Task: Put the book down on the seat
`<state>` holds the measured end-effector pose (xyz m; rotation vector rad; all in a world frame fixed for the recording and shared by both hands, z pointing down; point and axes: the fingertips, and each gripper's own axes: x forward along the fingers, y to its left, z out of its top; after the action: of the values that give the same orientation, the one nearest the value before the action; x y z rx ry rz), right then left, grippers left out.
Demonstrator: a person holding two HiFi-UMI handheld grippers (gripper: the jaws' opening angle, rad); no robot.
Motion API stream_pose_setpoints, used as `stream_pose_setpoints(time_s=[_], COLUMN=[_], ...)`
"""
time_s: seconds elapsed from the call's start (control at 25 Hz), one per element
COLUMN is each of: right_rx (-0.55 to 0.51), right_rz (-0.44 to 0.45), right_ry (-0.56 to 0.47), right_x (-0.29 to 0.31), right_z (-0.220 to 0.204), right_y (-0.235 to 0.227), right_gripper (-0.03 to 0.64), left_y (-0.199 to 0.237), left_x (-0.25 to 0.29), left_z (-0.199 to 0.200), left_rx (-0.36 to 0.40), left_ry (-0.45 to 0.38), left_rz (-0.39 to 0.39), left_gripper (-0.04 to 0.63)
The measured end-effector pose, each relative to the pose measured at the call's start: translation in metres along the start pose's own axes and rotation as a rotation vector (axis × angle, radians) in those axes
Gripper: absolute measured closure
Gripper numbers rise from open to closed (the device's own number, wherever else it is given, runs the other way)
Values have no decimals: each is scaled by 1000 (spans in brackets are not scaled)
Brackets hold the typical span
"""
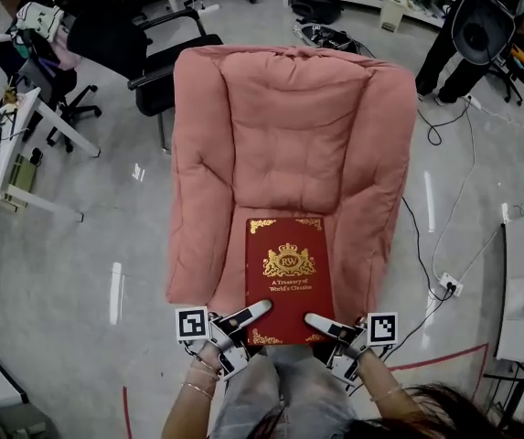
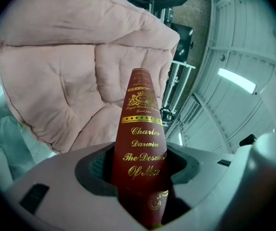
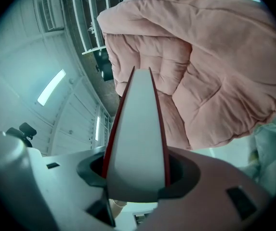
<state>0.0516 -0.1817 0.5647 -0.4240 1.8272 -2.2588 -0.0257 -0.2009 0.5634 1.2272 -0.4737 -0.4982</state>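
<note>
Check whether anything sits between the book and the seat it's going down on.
Nothing visible does. The red book, gripped at its near corners by the left gripper and right gripper, is over the pink seat; only bare cushion shows around it. The space under the book is hidden.

The room is lit evenly and brightly from overhead, and soft white glare streaks are thrown on the grey floor (image 1: 51, 263) in the head view. Only faint shadows are seen around the pink armchair (image 1: 289, 135), and its folds are gently shaded. The head view is rendered sharp, with straight lines bent toward the edges. Both gripper views are strongly warped by the wide lens and are closed in by a black rounded border, with a cool greenish tint. Ceiling light panels (image 2: 237, 80) are blown out to white. The gilt print on the book (image 2: 140, 143) is kept crisp, while the nearest foreground is blurred.
</note>
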Motion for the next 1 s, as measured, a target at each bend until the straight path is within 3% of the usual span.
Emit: stream_pose_setpoints(time_s=[0.56, 1.0], right_rx=[-15, 12], right_rz=[-16, -47], right_ry=[-45, -73], right_x=[40, 57], right_z=[30, 48], right_y=[-26, -77], right_gripper=[360, 360], left_y=[22, 72], left_x=[6, 13], left_z=[54, 84], left_rx=[-11, -65], left_ry=[43, 70], left_rz=[-2, 33], left_gripper=[351, 351])
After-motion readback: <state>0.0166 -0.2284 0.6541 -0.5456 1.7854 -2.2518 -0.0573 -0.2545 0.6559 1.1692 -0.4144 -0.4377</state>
